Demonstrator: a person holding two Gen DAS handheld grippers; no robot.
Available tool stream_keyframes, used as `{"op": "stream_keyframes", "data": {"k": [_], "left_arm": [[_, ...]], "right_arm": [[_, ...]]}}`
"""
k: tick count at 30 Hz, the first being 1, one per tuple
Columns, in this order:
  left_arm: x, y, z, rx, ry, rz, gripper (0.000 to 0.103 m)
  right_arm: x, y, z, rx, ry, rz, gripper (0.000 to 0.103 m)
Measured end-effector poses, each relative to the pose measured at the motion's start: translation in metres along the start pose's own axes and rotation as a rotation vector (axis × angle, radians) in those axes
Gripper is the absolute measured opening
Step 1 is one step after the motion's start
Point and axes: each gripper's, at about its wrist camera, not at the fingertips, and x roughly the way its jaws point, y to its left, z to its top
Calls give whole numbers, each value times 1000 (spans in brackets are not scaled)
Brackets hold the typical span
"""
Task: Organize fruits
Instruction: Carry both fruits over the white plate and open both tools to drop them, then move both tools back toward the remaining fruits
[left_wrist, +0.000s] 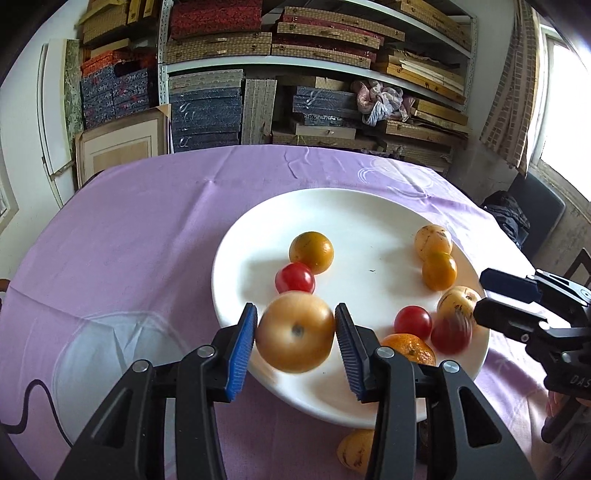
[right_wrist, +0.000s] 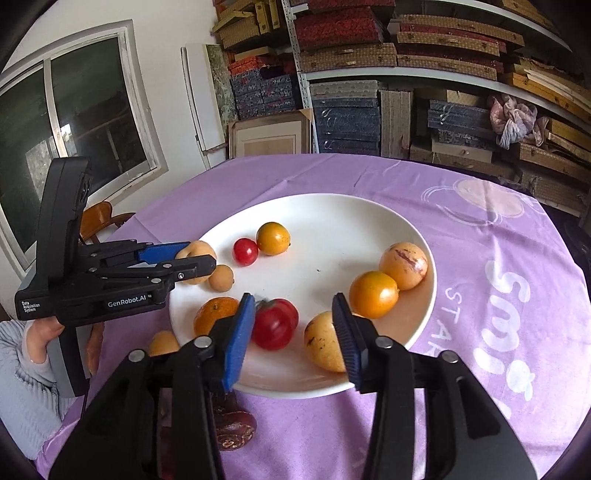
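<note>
A white plate (left_wrist: 369, 214) on the purple cloth holds several fruits: red tomatoes (left_wrist: 294, 277), orange-yellow fruits (left_wrist: 311, 252) and a mandarin (left_wrist: 410, 349). My left gripper (left_wrist: 295, 332) has its jaws apart around a blurred tan round fruit (left_wrist: 295, 331) over the plate's near edge; small gaps show beside it. It also shows in the right wrist view (right_wrist: 195, 258). My right gripper (right_wrist: 291, 325) is open above the plate (right_wrist: 332, 214), with a blurred red tomato (right_wrist: 275, 325) beside its left finger and a speckled yellow fruit (right_wrist: 323, 345) partly behind the right finger.
Off the plate lie a yellow fruit (left_wrist: 354, 450), a small orange fruit (right_wrist: 162, 343) and a dark red-brown fruit (right_wrist: 232, 432). Shelves of boxes (left_wrist: 314, 74) stand behind the table. A wooden chair (right_wrist: 99, 218) is at the left.
</note>
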Motion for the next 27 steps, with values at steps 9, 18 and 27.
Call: {"op": "stream_keyframes", "data": {"k": [9,18,27], "left_arm": [[-54,9,-8,-50,-64,-57,75],[-104,-9,-88,15,-24,-102,79],[-114,-76,-132,258,-53,-63,92]], "right_arm": [[-63,20,-6,-19,-97,45,89],[-115,17,-81,46,-92,30,99],[-110,-16,-96,193,-57,47,99]]}}
